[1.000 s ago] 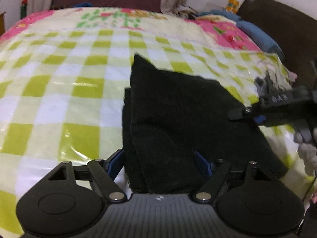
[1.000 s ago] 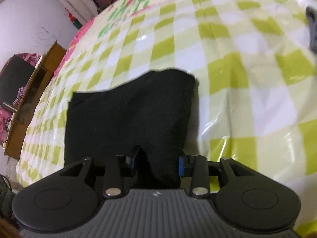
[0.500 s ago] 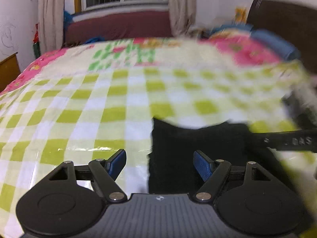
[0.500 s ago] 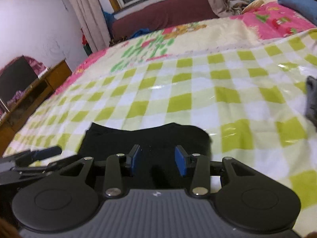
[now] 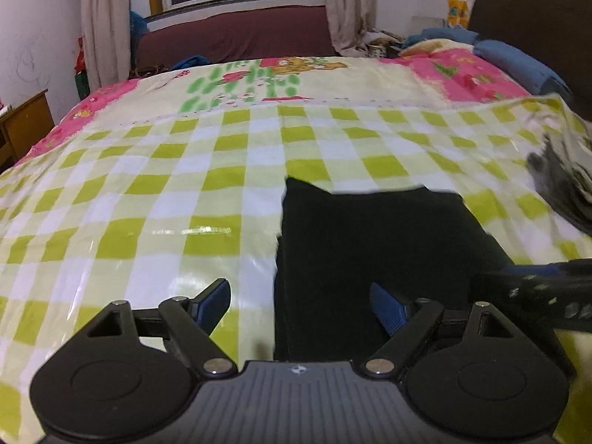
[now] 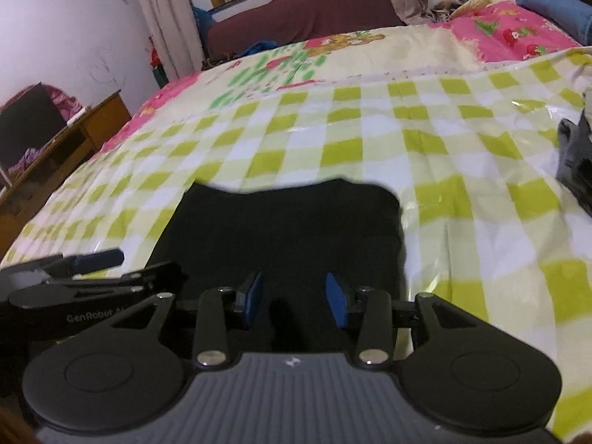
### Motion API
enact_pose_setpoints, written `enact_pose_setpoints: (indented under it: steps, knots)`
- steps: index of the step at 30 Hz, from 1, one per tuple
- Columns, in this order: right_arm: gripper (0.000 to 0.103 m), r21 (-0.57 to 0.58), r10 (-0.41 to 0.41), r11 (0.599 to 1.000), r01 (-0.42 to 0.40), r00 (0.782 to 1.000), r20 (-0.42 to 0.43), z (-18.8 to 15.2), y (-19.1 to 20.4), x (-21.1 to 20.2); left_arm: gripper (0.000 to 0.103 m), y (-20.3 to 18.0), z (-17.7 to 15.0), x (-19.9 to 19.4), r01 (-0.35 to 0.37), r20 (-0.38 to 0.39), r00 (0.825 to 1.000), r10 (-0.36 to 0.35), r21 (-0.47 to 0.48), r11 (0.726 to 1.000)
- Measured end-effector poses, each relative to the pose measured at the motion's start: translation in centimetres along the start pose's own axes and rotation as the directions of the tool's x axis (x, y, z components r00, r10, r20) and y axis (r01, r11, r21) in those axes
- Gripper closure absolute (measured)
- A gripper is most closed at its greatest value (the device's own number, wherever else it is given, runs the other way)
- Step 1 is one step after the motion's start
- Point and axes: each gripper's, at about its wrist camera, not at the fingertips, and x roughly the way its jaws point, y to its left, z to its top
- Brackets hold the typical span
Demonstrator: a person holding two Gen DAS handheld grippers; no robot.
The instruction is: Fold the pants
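The left hand-held gripper (image 5: 298, 301) is wide open and holds nothing. The right hand-held gripper (image 6: 294, 298) is open too, with nothing between its blue pads. The black pants (image 5: 373, 244) lie folded flat on the checked bed cover (image 5: 155, 199). Only the right view shows the wooden desk (image 6: 70, 137) at 9 o'clock. A second ago both grippers pinched the pants; now they have let go and pulled back.

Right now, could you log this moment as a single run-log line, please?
left gripper: open, empty | right gripper: open, empty | black pants: folded, flat on checkered cloth
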Motion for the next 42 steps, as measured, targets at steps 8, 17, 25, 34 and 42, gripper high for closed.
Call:
enact_pose_setpoints:
  steps: [8, 17, 25, 34, 42]
  knots:
    - [0.065, 0.048, -0.010, 0.999, 0.008, 0.999, 0.042, -1.7, 0.2, -3.1, 0.007, -0.9, -2.2, -2.8, 0.016, 0.012, 1.000, -0.016, 0.003, 1.000]
    - [0.062, 0.214, 0.003, 0.977, -0.009, 0.999, 0.033, -0.3, -3.9, -2.2, 0.007, 0.0, -1.7, -1.9, 0.039, 0.009, 0.999, -0.039, -0.026, 0.999]
    - [0.063, 0.133, 0.001, 0.991, -0.009, 0.998, 0.057, -1.1, -1.8, -2.4, 0.007, -0.3, -2.0, -1.2, 0.036, -0.004, 0.999, -0.037, -0.028, 0.999]
    - [0.060, 0.172, 0.045, 0.984, -0.052, 0.998, 0.045, -0.9, -2.9, -2.8, 0.006, -0.8, -1.8, -1.4, 0.040, -0.005, 0.999, -0.041, -0.013, 0.999]
    - [0.058, 0.206, -0.001, 0.979, -0.006, 1.000, 0.031, -1.1, -4.7, -1.5, 0.002, -0.5, -1.9, -0.9, 0.037, -0.002, 0.999, -0.037, -0.008, 0.999]
